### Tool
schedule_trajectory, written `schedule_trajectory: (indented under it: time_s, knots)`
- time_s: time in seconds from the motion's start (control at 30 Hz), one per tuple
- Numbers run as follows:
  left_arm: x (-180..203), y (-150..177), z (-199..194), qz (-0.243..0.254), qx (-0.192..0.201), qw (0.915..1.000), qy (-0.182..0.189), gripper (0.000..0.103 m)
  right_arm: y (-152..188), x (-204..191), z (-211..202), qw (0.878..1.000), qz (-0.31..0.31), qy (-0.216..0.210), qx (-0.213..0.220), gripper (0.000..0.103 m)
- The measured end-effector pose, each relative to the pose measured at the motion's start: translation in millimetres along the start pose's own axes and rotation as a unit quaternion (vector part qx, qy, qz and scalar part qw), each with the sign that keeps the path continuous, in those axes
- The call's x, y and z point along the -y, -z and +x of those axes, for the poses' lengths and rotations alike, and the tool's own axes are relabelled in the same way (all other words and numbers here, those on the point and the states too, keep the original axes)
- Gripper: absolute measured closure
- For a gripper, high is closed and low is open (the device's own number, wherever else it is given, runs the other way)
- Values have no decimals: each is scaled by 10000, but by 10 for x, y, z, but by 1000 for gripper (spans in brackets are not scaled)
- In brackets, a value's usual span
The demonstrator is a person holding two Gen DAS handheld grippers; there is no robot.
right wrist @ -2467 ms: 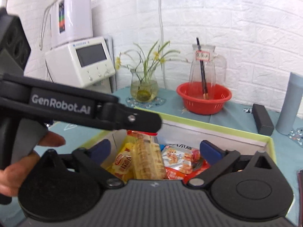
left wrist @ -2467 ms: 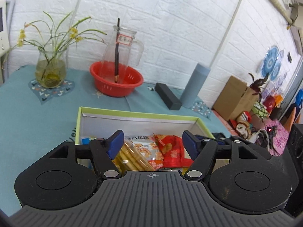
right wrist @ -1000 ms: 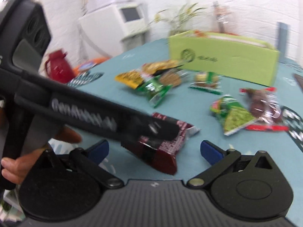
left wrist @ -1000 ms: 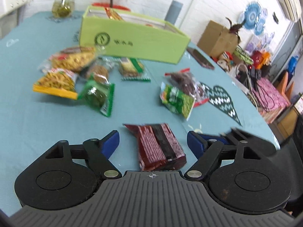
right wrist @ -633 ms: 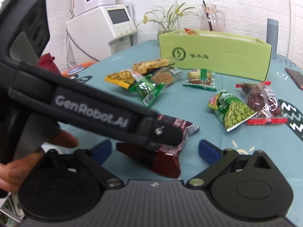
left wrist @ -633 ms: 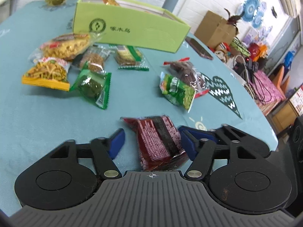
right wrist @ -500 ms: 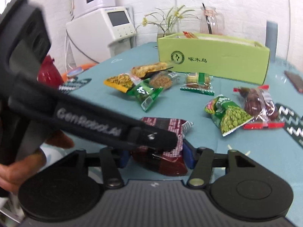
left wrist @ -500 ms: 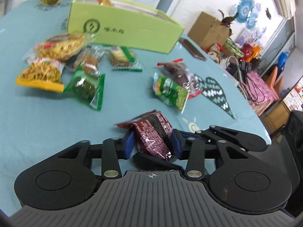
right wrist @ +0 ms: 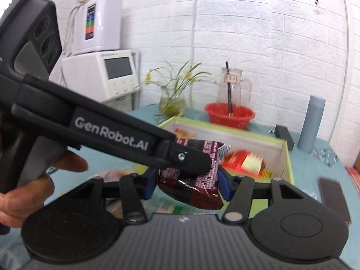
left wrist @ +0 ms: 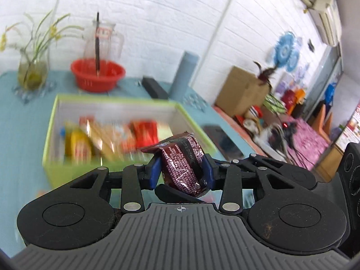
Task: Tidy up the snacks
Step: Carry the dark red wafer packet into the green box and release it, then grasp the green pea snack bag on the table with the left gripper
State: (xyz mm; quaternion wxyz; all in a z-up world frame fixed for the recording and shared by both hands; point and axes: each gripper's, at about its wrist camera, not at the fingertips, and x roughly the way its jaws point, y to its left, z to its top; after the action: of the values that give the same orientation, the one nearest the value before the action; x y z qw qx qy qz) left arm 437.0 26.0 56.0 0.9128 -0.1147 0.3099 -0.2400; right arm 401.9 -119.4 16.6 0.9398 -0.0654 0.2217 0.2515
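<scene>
both jaws tight on one dark red snack packet [left wrist: 183, 165] before the green box [left wrist: 51, 121]

Dark red snack packet [left wrist: 183, 165], crinkled, held off the table.
Green box [left wrist: 50, 132] lies at 11 o'clock, open, with blurred snacks [left wrist: 108, 139] inside.

Both wrist views toward green box [left wrist: 117, 112]

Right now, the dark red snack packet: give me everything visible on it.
The dark red snack packet is a glossy foil-like pouch with fine white print and a black band, crinkled and bulging. Both the left claw and the right claw are shut on it, blue pads pressing its sides. It is held in the air, near the green box.
</scene>
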Motion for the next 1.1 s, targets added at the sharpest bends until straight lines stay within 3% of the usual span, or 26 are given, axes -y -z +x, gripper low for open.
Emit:
schedule_trajectory:
  time_s: [0.17,0.33,0.4,0.5,0.57,0.7,0.8,0.93,1.1]
  knots:
    - [-268,-346,565,-28,-89,9995,-289,85,-182,324,662,9997,6,-61,-247,42]
    - [-516,-335,990,-31,-413,9977,-529,84,-104,455,1146,9976,-117,-140,-670,36]
    - [-564,-270,1097,27,-528,9967,-612,79,-58,468,1216,9972,3,-232,-704,33]
    - [-573,-250,1056,-17,-396,9973,-612,70,-58,457,1184,9975,-43,-97,-698,28]
    - [-523,-280,870,-82,-141,9984,-551,51,-106,496,1001,9982,74,-240,-548,14]
    - [-300,-281,325,35,450,9973,-583,42,-101,484,248,9999,-80,90,89,10]
    - [-128,-78,-54,-41,602,9974,-402,33,147,427,-299,9990,-146,380,180,9]
    - [91,401,-319,-171,448,9988,-121,30,691,256,-804,9981,294,523,-112,9]
    - [230,1079,-331,-606,-158,9980,-12,31,1271,-38,-1056,9949,790,181,-601,9]
